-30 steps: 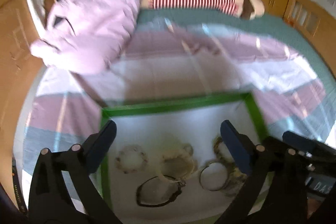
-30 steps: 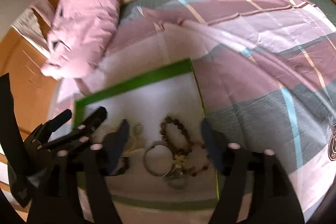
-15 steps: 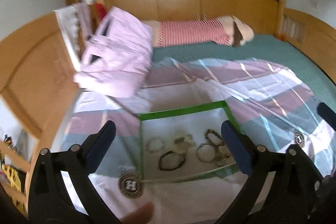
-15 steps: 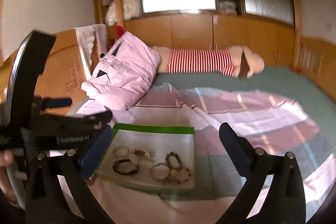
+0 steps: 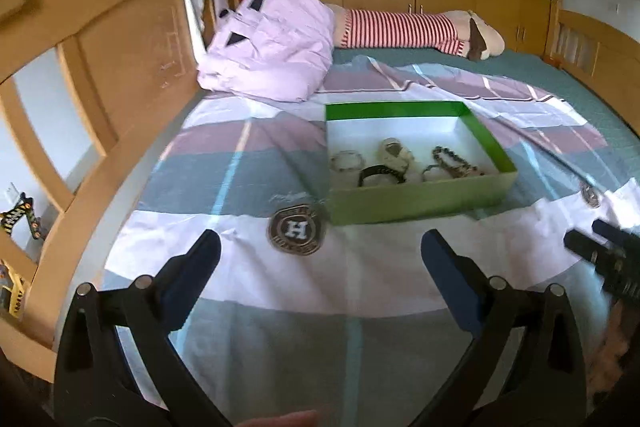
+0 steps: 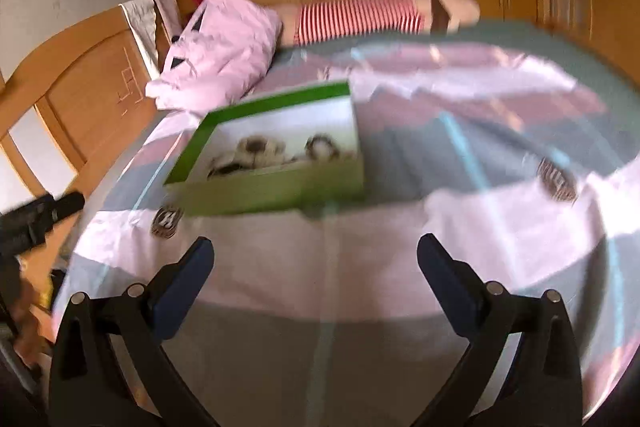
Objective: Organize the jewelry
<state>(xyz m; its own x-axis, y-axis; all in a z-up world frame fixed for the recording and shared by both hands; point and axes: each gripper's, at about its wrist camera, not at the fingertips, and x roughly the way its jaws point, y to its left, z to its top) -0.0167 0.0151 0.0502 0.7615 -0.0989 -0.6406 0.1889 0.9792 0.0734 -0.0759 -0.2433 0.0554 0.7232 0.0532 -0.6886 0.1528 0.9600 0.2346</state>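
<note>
From the left wrist view, the left hand-held gripper (image 5: 320, 255) hangs above the bed with its blue-padded jaws spread wide and nothing between them. Ahead of it, on the pink, grey and white striped bedspread (image 5: 248, 155), sits the shallow green cardboard box with a white floor (image 5: 416, 201). Every piece I can see lies inside it: a pale ring-shaped bracelet (image 5: 346, 160), a black band bracelet (image 5: 379, 174), a cream chunky bracelet (image 5: 394, 151) and a dark beaded bracelet (image 5: 454, 159) beside a thin metal bangle (image 5: 432, 171). They rest side by side, some touching. No loose jewelry shows on the bedspread, so I judge the sorting is about finished, with little left unless the box needs a lid or moving. A lilac pillow (image 5: 272, 39) lies behind the box

From the right wrist view, which is smeared with motion, the right hand-held gripper (image 6: 316, 253) is likewise wide open and carries nothing. The same green box (image 6: 276, 187) sits ahead and slightly left, its contents blurred into pale and dark shapes that I cannot tell apart
</note>
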